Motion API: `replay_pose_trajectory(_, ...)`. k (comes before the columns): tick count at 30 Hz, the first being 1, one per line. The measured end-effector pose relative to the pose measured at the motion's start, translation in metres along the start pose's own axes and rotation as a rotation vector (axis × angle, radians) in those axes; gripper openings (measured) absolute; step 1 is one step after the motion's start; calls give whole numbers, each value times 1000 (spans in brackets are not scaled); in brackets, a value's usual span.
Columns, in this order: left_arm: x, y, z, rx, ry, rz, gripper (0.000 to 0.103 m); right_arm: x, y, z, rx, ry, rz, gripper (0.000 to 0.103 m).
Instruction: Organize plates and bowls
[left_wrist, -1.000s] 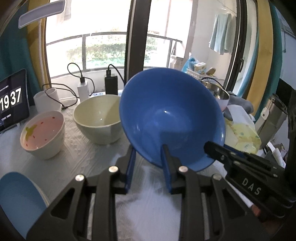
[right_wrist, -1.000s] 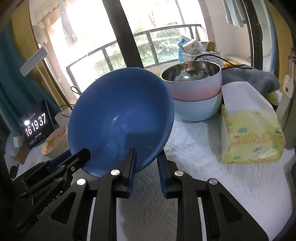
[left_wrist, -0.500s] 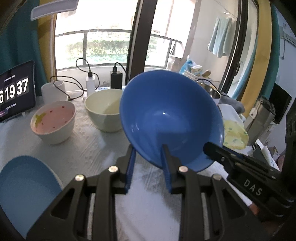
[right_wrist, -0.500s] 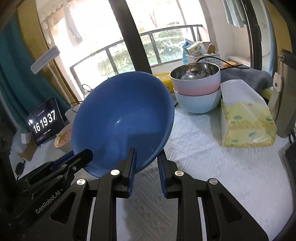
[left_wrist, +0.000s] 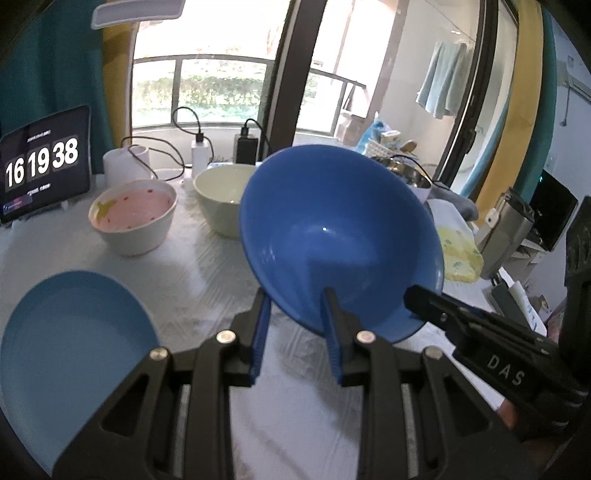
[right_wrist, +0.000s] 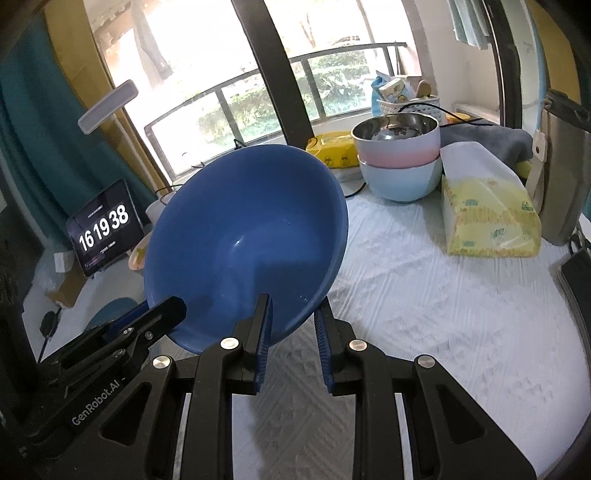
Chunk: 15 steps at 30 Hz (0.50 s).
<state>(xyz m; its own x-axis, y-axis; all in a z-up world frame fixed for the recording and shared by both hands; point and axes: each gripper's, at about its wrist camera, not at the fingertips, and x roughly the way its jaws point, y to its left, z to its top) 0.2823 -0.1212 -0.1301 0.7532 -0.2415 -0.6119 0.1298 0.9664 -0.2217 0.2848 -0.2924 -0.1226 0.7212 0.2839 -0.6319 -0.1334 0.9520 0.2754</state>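
Note:
A dark blue bowl (left_wrist: 340, 236) hangs tilted above the white tablecloth, gripped at its near rim from both sides. My left gripper (left_wrist: 295, 314) is shut on the rim, one finger inside the bowl and one outside. My right gripper (right_wrist: 291, 317) is shut on the rim in the same way; its tip (left_wrist: 424, 299) shows at the bowl's right edge in the left wrist view. On the table stand a pink-lined bowl (left_wrist: 133, 210), a cream bowl (left_wrist: 221, 192) and a light blue plate (left_wrist: 70, 350). A steel-lined pink bowl (right_wrist: 399, 146) sits stacked in a pale blue bowl (right_wrist: 402, 181).
A tissue pack (right_wrist: 487, 214) lies right of the stacked bowls, with a metal canister (right_wrist: 561, 173) beside it. A clock tablet (left_wrist: 44, 166), a white cup (left_wrist: 122, 164) and chargers with cables (left_wrist: 201, 155) line the window side. A basket (right_wrist: 406, 103) stands on the sill.
Both grippers have drawn back from the window with the blue bowl between them. The table bowls look farther off, and more of the light blue plate shows.

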Motion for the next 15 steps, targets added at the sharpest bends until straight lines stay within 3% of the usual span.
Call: replay_pose_trajectory(15, -31, 13, -24, -18, 21, 11, 28, -18, 17, -28, 13, 44, 28, 26)
